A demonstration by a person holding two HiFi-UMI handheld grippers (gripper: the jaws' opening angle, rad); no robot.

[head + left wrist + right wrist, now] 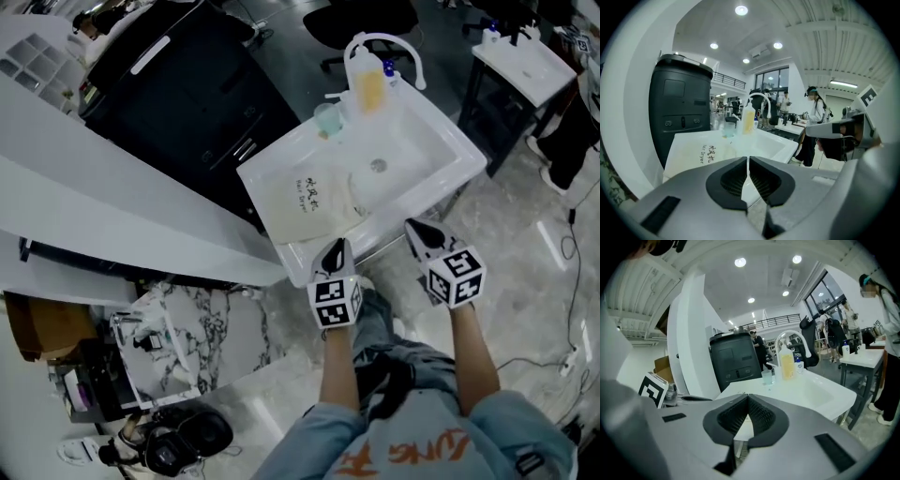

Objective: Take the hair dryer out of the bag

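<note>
Left claw (335, 251) and right claw (424, 232) are both pinched shut, with nothing in them.

Seen from the head, the two claws sit side by side in the lower middle of the frame, at the near edge of the white sink (441, 131). I cannot tell if they touch it. A white bag (309, 199) with "Hair Dryer" printed on it lies flat on the left side of the sink top, just above the left claw in the frame. The hair dryer itself does not show. Near the top of the frame, a yellow bottle (369, 86) and a clear cup (328, 120) stand by the curved tap (386, 41).
</note>
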